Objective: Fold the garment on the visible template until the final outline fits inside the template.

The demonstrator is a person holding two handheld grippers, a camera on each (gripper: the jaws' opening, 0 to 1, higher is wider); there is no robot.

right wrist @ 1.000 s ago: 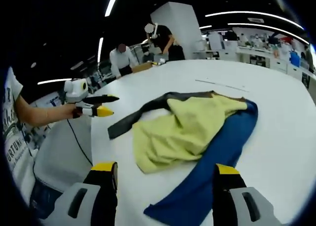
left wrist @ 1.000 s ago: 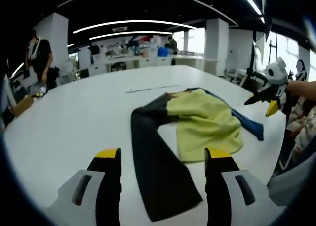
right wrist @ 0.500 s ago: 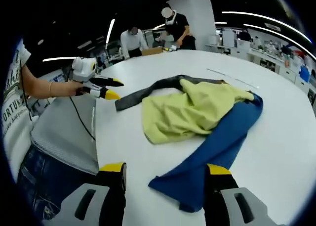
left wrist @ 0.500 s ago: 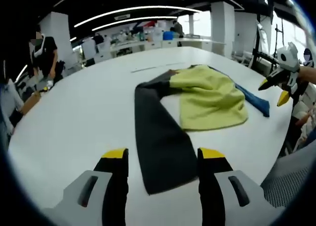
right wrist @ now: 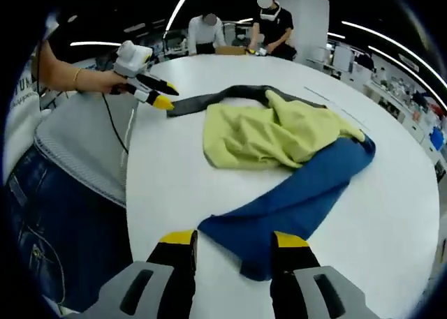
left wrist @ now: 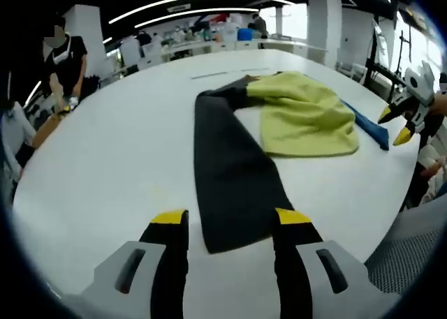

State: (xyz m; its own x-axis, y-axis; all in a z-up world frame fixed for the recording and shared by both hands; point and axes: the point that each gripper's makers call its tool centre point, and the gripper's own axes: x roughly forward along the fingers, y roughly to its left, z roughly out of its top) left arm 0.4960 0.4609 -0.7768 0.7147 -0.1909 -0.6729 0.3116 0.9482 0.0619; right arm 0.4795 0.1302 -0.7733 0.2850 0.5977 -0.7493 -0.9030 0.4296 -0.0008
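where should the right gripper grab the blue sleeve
At its free cuff end, which lies flat just beyond the open right gripper. Probably come in low along the table from the near edge, so one jaw slips under the cloth.

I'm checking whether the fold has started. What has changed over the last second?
Both grippers came down toward the sleeve ends: the left hand-held gripper now has its open jaws either side of the black sleeve cuff, the right hand-held gripper likewise at the blue sleeve cuff. Nothing is gripped yet. The garment's yellow body lies bunched as before on the white table.
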